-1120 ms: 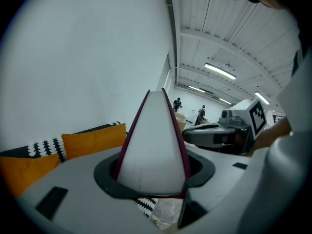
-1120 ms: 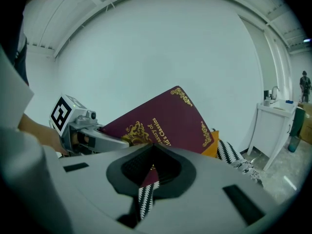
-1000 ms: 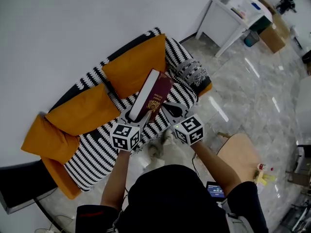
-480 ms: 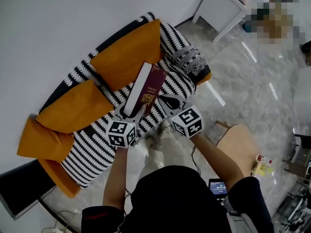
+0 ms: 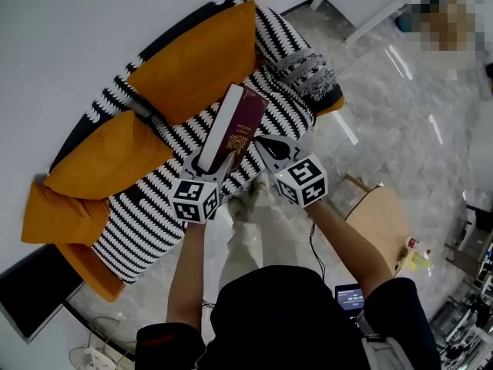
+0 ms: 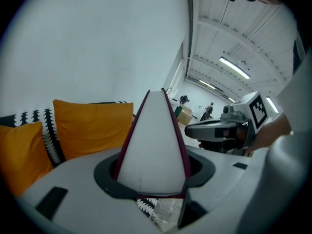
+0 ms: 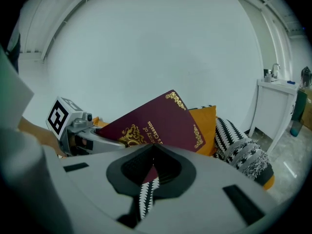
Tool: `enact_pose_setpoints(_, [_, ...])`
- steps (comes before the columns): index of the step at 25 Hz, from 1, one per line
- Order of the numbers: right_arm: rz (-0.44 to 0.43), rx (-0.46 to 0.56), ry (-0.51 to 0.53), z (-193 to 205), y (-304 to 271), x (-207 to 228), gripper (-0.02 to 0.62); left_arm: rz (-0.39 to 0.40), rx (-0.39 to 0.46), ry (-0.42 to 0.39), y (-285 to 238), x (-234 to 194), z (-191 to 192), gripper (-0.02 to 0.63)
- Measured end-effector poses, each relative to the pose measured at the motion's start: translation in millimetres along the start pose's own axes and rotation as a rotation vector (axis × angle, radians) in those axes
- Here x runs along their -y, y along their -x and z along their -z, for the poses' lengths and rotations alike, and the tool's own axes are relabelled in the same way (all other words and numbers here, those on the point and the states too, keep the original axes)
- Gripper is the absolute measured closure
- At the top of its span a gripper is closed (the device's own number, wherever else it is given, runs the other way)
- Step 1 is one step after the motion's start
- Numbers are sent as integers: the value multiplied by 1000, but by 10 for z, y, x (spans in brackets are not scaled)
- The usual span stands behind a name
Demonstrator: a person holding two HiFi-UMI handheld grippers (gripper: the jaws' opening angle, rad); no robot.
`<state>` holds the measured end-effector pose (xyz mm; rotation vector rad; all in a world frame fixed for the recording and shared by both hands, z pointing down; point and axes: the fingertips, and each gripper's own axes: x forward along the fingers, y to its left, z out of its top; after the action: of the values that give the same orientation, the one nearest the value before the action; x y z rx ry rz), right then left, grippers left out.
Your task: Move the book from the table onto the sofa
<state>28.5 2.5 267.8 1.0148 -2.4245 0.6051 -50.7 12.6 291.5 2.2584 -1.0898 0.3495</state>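
Holding the maroon book [image 5: 235, 126] by its lower end: left gripper [image 5: 208, 164], jaws clamped on it, book raised and tilted above the seat. Right gripper [image 5: 271, 149]: jaws pressed together, just beside the cover. Below: black-and-white striped sofa [image 5: 154, 222]. Behind: orange cushions [image 5: 192, 64], white wall.

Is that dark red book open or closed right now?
Closed. The left gripper clamps across the book, its white page block sandwiched between both maroon covers, which lie flat against it.
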Motion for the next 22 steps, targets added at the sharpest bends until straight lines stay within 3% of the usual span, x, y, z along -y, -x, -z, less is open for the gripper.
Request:
enact_pose_setpoints(16, [-28,-116,-68,974,-576,333,578,-4,-66,158,-552,-373,1000,370])
enact_pose_setpoints(22, [-13,-142,-102,1225,-788,474,578,11,-95,154,-772,-511,1201,370])
